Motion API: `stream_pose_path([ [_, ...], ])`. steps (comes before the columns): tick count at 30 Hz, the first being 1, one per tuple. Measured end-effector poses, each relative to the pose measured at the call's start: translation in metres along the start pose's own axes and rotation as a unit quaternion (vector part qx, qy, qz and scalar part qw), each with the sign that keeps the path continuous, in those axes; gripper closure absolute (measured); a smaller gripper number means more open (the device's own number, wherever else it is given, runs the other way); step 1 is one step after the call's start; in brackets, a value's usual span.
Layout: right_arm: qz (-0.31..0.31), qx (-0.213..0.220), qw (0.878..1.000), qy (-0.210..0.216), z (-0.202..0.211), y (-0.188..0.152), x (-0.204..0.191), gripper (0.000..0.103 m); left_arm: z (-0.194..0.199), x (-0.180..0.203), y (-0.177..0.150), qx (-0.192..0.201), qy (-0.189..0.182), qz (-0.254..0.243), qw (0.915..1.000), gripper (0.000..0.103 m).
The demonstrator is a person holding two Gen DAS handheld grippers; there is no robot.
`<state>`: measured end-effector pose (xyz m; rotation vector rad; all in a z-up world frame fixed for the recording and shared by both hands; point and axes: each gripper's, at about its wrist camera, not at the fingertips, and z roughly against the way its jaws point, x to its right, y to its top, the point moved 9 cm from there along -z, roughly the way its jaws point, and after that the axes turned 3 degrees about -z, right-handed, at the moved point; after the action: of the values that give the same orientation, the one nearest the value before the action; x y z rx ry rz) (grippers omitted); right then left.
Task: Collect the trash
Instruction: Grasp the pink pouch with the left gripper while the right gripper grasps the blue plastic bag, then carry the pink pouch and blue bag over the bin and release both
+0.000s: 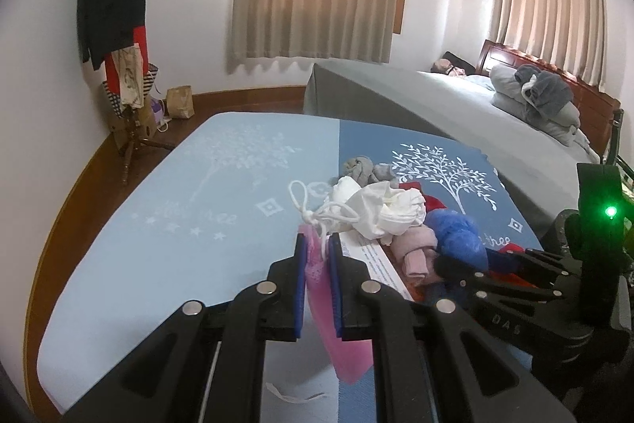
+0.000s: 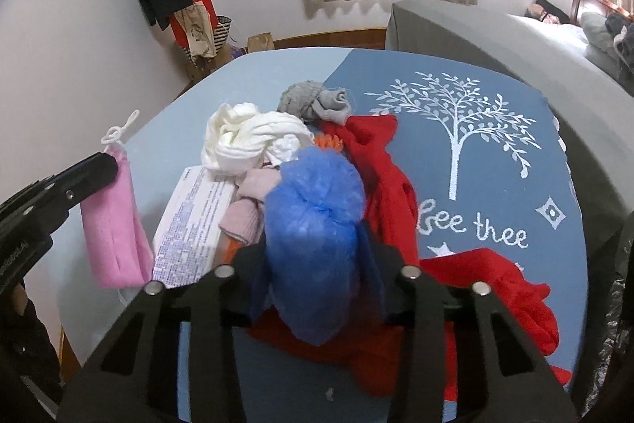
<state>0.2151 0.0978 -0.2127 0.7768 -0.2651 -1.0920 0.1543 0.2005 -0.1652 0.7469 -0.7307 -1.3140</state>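
The table (image 1: 150, 224), under a two-tone blue cloth printed with white trees, fills the foreground; a grey-covered bed (image 1: 436, 106) stands beyond it, and a coat stand (image 1: 119, 6) hung with dark clothes fills the corner by the curtains.

Both grippers slope downward over the table's near edge. The left gripper (image 1: 317, 252) has its blue-padded jaws pinched together on a pink drawstring pouch (image 1: 317, 264); the pouch hangs below the pads, and its white cord loops up above them. In the right wrist view this pouch (image 2: 115, 224) dangles clear of the cloth, left of the pile.

The right gripper (image 2: 313, 256) has its jaws partly closed around a crumpled blue plastic bag (image 2: 313, 217), which bulges between the fingers; whether the pads already press it I cannot tell.

That blue bag lies at the near side of a heap in mid-table. A red garment (image 2: 380, 161) spreads to its right and underneath. A white crumpled cloth (image 2: 245, 141) sits behind, with grey rolled socks (image 2: 313, 102) farther back. A printed white box (image 2: 190, 224) lies just left, touching a pale pink rolled sock (image 2: 245, 213).
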Motion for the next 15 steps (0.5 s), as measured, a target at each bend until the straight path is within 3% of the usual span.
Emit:
stream_pose_path([
  [15,-0.010,0.041,0.999,0.021,0.052,0.016,0.005,0.068,0.014,0.022,0.014,0.020,-0.017,-0.007,0.9996,0.092],
])
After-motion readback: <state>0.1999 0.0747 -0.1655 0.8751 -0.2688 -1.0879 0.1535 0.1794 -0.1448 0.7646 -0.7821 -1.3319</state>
